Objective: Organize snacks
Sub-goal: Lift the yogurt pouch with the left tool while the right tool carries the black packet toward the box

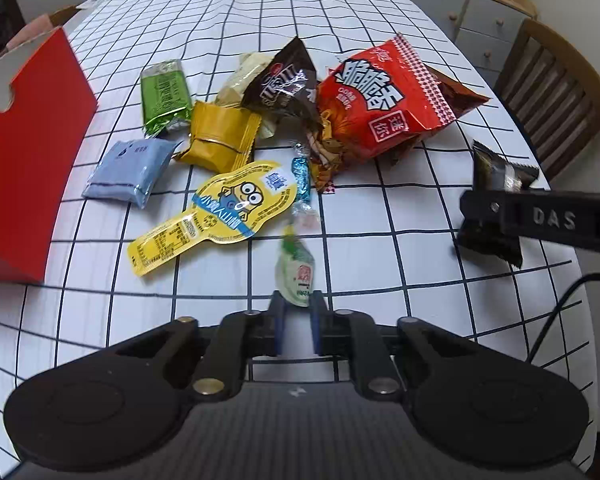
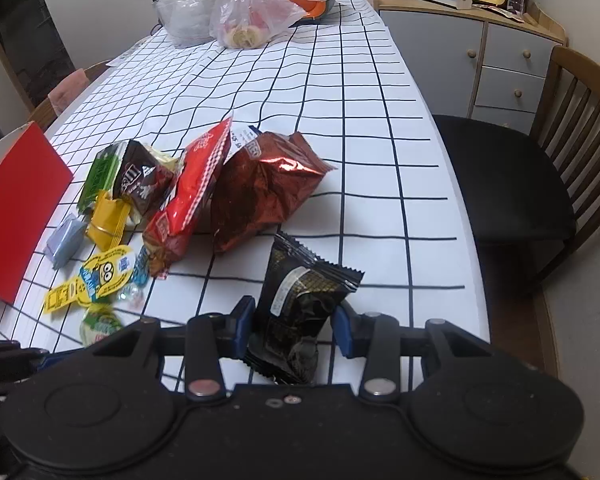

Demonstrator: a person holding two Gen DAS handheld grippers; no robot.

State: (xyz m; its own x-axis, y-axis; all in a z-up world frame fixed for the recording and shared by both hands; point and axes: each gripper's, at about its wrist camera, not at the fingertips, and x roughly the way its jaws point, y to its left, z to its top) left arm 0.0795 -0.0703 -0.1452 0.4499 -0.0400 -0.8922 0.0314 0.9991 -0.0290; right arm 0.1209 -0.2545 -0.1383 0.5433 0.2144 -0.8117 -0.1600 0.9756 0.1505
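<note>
A pile of snacks lies on the checked table: a red chip bag (image 1: 376, 100), a brown bag (image 1: 284, 80), green (image 1: 165, 96), yellow (image 1: 220, 136) and pale blue (image 1: 130, 172) packets, a yellow Minion pouch (image 1: 216, 212). My left gripper (image 1: 297, 304) is shut on a small green-white candy (image 1: 296, 272), lifted above the table. My right gripper (image 2: 294, 320) is shut on a black snack packet (image 2: 300, 304), also seen in the left wrist view (image 1: 496, 176). A red open box (image 1: 24, 152) stands at the left.
A dark red foil bag (image 2: 264, 196) lies beside the chip bag. Plastic bags (image 2: 236, 12) sit at the table's far end. A wooden chair (image 2: 540, 168) and a cabinet (image 2: 480, 60) stand to the right.
</note>
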